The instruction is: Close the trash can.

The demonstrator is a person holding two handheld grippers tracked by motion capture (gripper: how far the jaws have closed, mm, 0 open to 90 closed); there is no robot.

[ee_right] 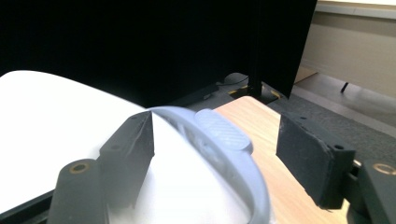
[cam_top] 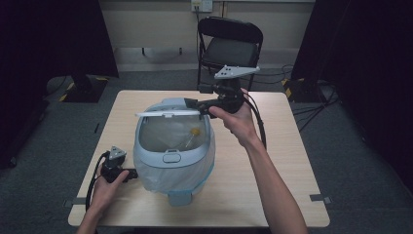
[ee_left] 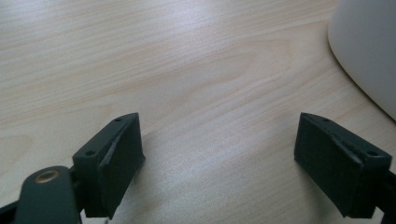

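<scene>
Right gripper (cam_top: 202, 108), jaws wide around the bin's lid (cam_top: 168, 114) edge at 12 o'clock: close squarely on the rim before swinging it, left gripper (cam_top: 130, 174) idle, open.

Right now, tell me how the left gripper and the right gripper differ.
The left gripper sits low on the table beside the bin, with bare wood between its jaws; the right gripper is raised at the bin's open lid, its jaws straddling the lid's edge. Both are open.
</scene>
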